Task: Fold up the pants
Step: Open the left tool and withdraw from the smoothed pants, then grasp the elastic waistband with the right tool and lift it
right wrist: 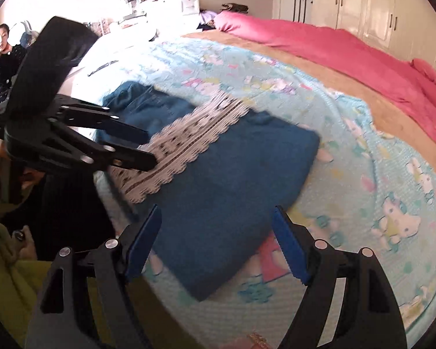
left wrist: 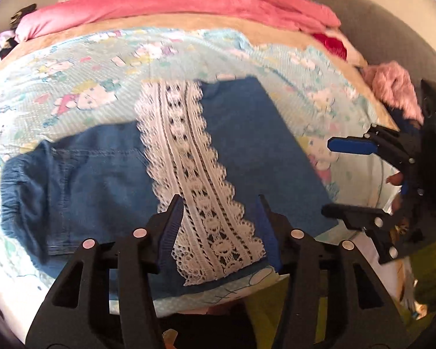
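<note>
I've got both claws spread & empty, left gripper (left wrist: 218, 229) over the lace strip, right gripper (right wrist: 216, 244) nearer the folded end, w/ pants (left wrist: 247, 151) lying lengthwise along the bed's (right wrist: 363, 157) near edge

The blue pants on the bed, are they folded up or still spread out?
Folded. The pants lie doubled over: a plain blue panel with straight edges lies on top, and the white lace strip crosses them. Neither gripper holds them.
</note>
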